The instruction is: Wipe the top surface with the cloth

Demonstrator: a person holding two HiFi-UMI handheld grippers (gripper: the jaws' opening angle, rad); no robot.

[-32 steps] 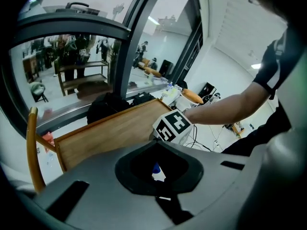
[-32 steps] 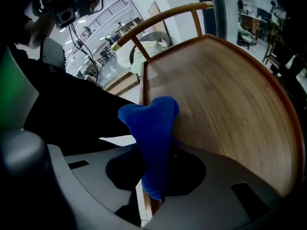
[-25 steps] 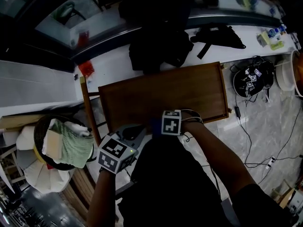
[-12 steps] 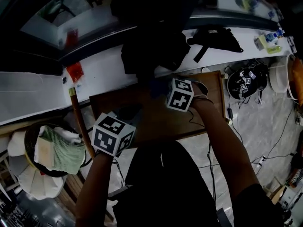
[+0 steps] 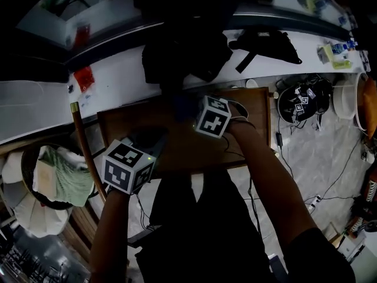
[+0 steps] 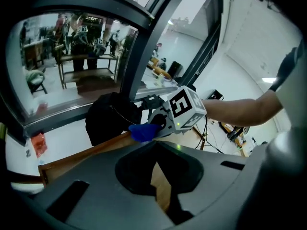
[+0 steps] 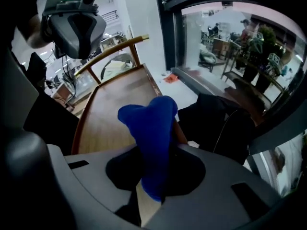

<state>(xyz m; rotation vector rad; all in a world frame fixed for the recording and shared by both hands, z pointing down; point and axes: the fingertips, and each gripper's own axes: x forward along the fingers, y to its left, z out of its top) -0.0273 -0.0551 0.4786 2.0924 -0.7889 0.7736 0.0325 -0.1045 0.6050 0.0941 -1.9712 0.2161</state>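
Brown rectangular wooden table top [image 5: 177,143]: set at the centre of the view, with both grippers held over it. Left gripper [image 5: 152,143], fitted with a black-and-white marker cube, is held near the table's left front. Right gripper [image 5: 185,109], likewise fitted, is held near the far edge. Black fabric bag [image 5: 182,52]: laid beyond the table. Round dark basket [image 5: 25,171], filled with pale green fabric [image 5: 65,178]: placed at left.

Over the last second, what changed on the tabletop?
The right gripper swept the blue cloth across the wooden top, from its near edge toward the far edge by the black bag. Nothing was taken up or let go: its jaws are clamped on the cloth as before. The left gripper stays empty by the near left corner.
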